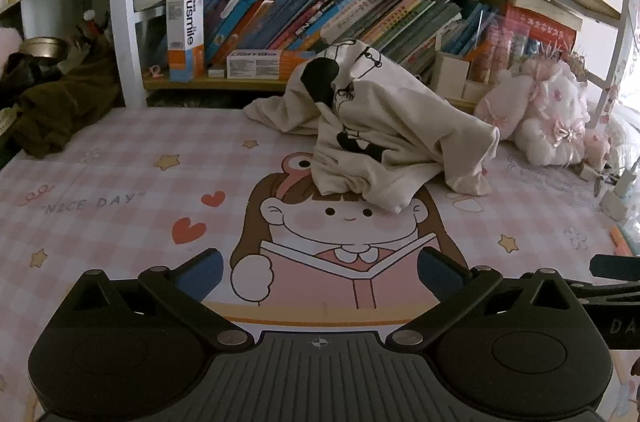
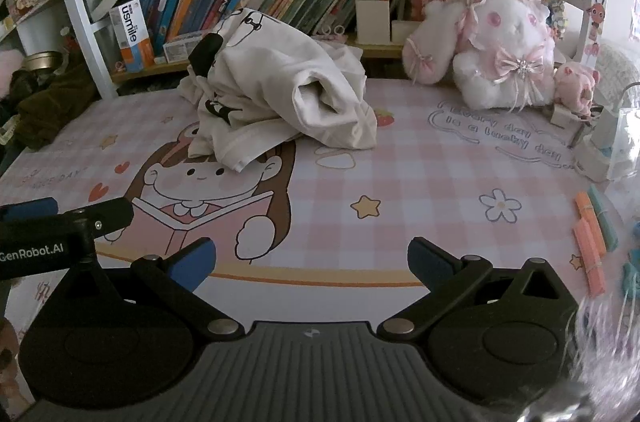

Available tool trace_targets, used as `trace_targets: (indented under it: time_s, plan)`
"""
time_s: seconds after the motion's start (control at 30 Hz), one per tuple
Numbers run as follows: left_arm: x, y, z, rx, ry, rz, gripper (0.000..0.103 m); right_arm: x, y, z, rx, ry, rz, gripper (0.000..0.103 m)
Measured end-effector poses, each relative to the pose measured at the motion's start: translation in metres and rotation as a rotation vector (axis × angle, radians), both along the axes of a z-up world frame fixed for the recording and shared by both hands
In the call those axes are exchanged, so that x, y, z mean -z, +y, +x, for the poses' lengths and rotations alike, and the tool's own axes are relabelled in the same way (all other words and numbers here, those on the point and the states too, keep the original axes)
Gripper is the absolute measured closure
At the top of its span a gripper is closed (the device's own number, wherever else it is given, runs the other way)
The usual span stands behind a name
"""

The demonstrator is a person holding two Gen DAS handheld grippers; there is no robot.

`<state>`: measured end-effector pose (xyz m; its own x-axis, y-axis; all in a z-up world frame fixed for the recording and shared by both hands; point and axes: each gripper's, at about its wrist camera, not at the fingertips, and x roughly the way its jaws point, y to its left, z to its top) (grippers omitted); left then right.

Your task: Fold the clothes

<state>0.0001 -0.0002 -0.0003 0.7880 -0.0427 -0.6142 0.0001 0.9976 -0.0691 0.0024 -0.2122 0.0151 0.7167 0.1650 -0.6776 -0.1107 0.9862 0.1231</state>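
Far to my left a dark brown garment lies bunched at the table's edge, beside the white shelf post. Behind the post an upright usmile box stands on the low shelf, with a row of leaning books running rightward along the back. All of that sits beyond the pink checked mat and none of it crosses the working surface.

My left gripper hangs low over the mat's near edge, its blue pads spread wide with nothing between them; under the gap is the printed girl with her open book. The stretch of mat from there to the cloth is bare, and so is the mat to the left, as far as the "NICE DAY" lettering.

The cream shirt with black cartoon print is heaped in a crumpled mound at the middle back of the mat, just in front of the shelf, its lower folds draped over the top of the printed girl's head. It is well apart from both my tools, ahead of them.

My right gripper is also wide open and holds nothing, hovering over the near edge beside the left one. To the right of the shirt sits a white and pink plush rabbit, near but apart from it. Further right, orange and teal sticks lie by the mat's right edge.
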Motion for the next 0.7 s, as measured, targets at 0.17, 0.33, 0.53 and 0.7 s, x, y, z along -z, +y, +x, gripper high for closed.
trace_targets:
  time_s: [0.17,0.33,0.53,0.7]
  plan:
    - [0.0023,-0.0014,0.0007,-0.001,0.003,0.002,0.0,0.0003,-0.001,0.0007,0.0,0.0,-0.002,0.0]
    - [0.0045,-0.0028,0.0014,-0.003,0.005,0.003,0.0,0.0016,0.0017,0.0014,0.004,0.004,0.0,0.0]
    - [0.0064,-0.0036,0.0012,-0.004,0.007,0.005,0.0,0.0024,0.0008,0.0018,0.003,0.009,0.005,0.0]
    - [0.008,-0.0053,-0.0003,-0.004,0.009,0.01,0.0,0.0033,0.0016,0.0028,0.001,0.013,0.007,0.0]
